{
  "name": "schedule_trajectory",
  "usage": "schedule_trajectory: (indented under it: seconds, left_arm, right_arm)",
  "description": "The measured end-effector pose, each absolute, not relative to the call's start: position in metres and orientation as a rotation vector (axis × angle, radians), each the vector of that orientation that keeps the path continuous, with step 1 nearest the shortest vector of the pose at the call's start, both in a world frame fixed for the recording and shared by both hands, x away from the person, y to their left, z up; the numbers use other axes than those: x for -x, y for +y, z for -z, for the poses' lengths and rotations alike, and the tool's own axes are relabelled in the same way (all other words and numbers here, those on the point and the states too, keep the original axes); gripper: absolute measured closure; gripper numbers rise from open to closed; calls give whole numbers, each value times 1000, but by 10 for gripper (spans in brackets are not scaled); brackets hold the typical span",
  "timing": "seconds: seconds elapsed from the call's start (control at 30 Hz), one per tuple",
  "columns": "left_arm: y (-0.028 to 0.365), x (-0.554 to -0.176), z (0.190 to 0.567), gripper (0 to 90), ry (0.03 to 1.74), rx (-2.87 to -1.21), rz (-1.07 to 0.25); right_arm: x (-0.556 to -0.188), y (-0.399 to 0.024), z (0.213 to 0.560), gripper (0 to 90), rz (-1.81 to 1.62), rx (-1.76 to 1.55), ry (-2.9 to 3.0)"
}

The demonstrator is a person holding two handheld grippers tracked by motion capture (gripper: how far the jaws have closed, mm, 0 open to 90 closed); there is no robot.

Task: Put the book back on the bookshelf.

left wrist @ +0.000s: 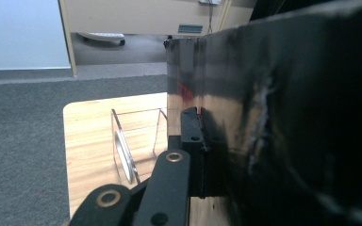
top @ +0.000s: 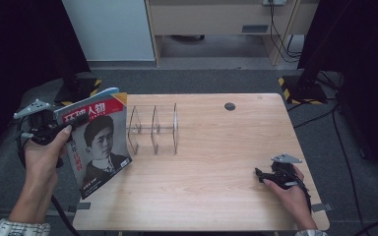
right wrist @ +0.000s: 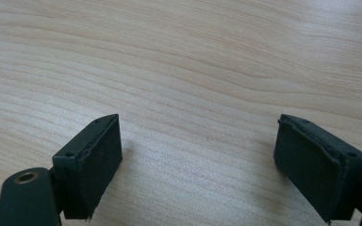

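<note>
In the high view, a magazine (top: 98, 140) is held upright over the left edge of the desk (top: 211, 167), clamped near its top corner by the left gripper (top: 76, 120). Just beside it, on the desk, a clear divided rack (top: 152, 129) is seen, with its compartments holding nothing. A dark round grommet (top: 230, 106) is set in the desk's far part, well apart from the rack. The right gripper (top: 263, 176) rests near the desk's right front corner.

In the left gripper view, the jaws are clenched on the magazine (left wrist: 273, 117), by which the right half of the scene is blocked; the rack (left wrist: 132, 141) is seen to its left.

In the right gripper view, the jaws are spread wide, released, over bare desk (right wrist: 193, 70).
</note>
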State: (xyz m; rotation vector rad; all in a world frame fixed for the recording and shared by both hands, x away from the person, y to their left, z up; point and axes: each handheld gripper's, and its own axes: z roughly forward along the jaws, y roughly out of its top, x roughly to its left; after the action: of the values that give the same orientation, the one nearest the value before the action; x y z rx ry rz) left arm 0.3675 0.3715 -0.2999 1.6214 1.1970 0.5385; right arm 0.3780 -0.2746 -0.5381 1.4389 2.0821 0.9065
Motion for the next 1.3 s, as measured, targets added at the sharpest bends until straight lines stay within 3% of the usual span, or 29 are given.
schedule_trajectory:
  seconds: [1.3]
  left_arm:
    - [376,-401,284,864,1261,-1576,-595]
  right_arm:
    - [-377,-274,538,159,-910,-1426,2094]
